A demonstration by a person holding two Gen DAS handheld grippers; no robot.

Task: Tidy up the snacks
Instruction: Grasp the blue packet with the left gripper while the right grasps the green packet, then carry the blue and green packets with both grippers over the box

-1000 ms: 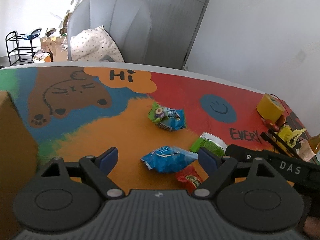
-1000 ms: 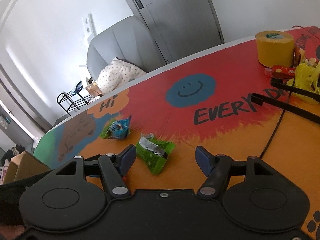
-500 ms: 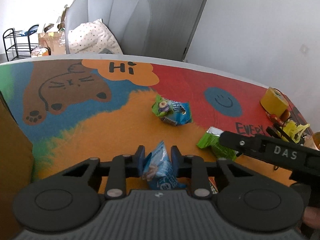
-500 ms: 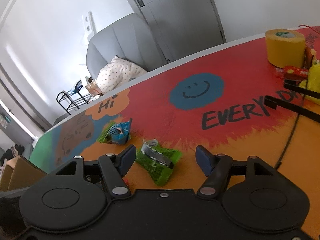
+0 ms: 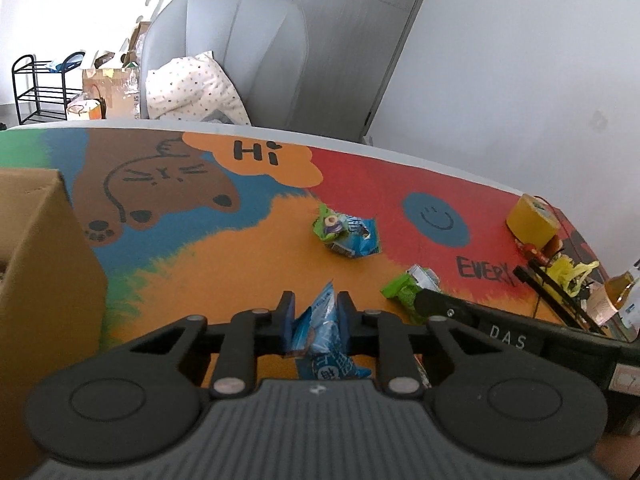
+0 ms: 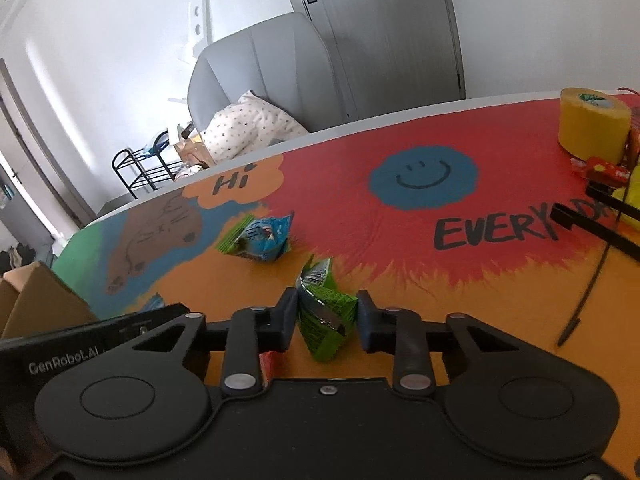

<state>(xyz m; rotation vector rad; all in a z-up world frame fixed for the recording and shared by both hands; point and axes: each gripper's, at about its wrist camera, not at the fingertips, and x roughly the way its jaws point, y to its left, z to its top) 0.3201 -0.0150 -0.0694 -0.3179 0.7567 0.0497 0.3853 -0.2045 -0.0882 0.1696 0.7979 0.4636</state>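
In the left wrist view, our left gripper [image 5: 313, 317] is pinching a blue snack packet [image 5: 323, 340], its jaws pressed against both sides of the crumpled foil above the painted table [image 5: 224, 264]. A cardboard box [image 5: 44, 248] stands at the left edge, near the gripper; we judge it to be the likely destination, though its contents are not visible. A green-and-blue packet [image 5: 348, 232] lies loose further out on the table, and the green packet [image 5: 404, 288] appears just beyond the right gripper's black arm. In the right wrist view, our right gripper [image 6: 327, 316] is clamped on that green packet [image 6: 326, 312], which stands squeezed between the jaws. This view adds a sliver of a red wrapper [image 6: 269, 362] beneath the jaws, hidden in the left view, and a fuller look at the yellow tape roll [image 6: 592, 124]. The left view alone shows the box clearly. We assess progress as early: two packets are gripped, none visibly stored, and at least the green-and-blue packet and the red wrapper remain.
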